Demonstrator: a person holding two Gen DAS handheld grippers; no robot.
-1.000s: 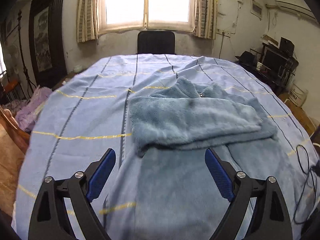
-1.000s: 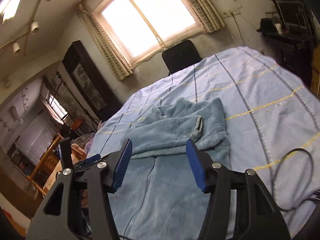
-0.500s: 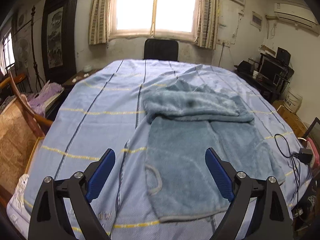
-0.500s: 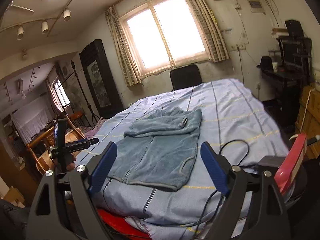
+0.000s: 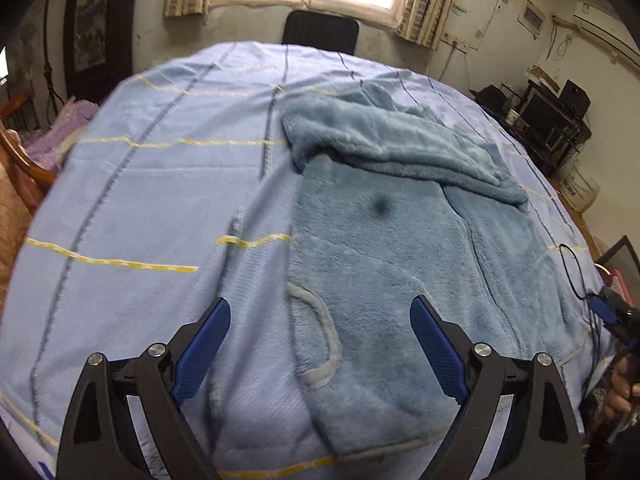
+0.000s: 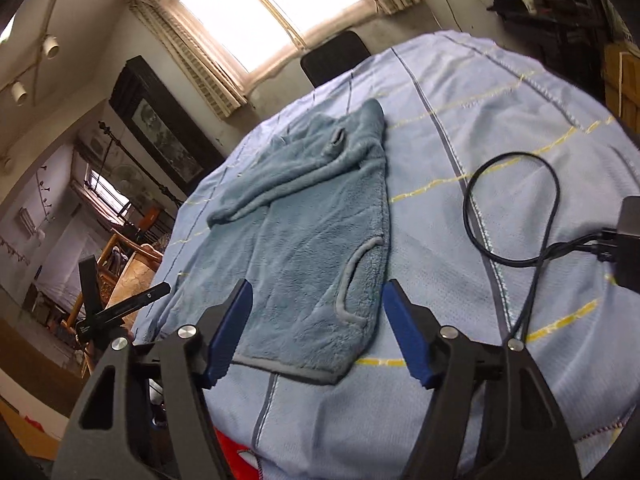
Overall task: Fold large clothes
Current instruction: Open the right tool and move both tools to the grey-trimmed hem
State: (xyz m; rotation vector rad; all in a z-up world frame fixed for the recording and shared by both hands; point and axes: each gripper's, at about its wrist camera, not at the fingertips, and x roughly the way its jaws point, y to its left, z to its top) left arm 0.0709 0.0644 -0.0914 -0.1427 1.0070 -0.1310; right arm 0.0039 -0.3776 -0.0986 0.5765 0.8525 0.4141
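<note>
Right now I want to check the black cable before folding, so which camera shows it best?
The right wrist view: the black cable loops in full on the sheet, apart from the fleece garment. The left wrist view shows only a thin stretch at its right edge.

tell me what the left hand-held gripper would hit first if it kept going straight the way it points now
Most likely the blue fleece garment: the left hand-held gripper angles down at its near left part, by the grey-trimmed pocket, with open jaws and nothing between them. Depth is unclear; slightly left, it would meet the striped sheet.
</note>
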